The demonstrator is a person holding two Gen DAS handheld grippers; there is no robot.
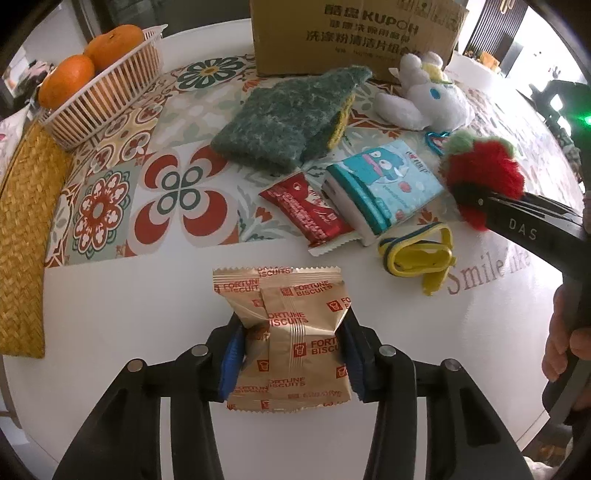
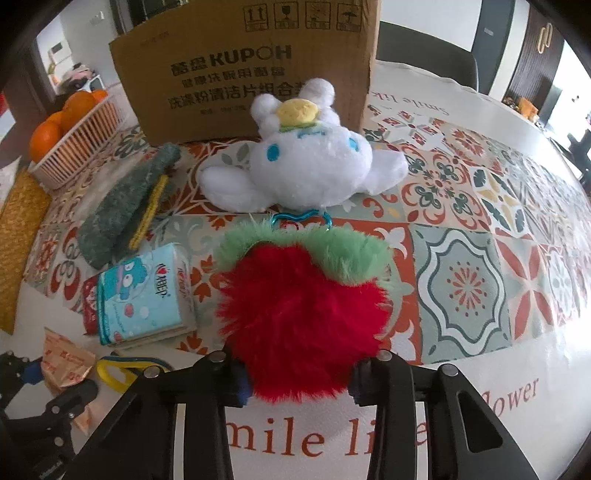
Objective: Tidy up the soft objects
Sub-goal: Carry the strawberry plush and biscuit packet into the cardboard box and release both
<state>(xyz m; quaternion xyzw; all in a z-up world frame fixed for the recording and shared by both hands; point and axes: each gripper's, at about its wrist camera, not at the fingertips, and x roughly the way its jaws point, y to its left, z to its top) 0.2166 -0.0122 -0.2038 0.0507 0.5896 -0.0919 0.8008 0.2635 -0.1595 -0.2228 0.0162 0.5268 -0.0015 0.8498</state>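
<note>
Two claws, one item each: biscuit packet, red pompom.

Table carries box, basket, sponge.

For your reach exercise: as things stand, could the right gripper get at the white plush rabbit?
Probably not yet: the right gripper is shut on the red pompom, so its jaws are full. The white plush rabbit lies unobstructed just beyond.

Left claw and right claw, both clamped on loads.
</note>
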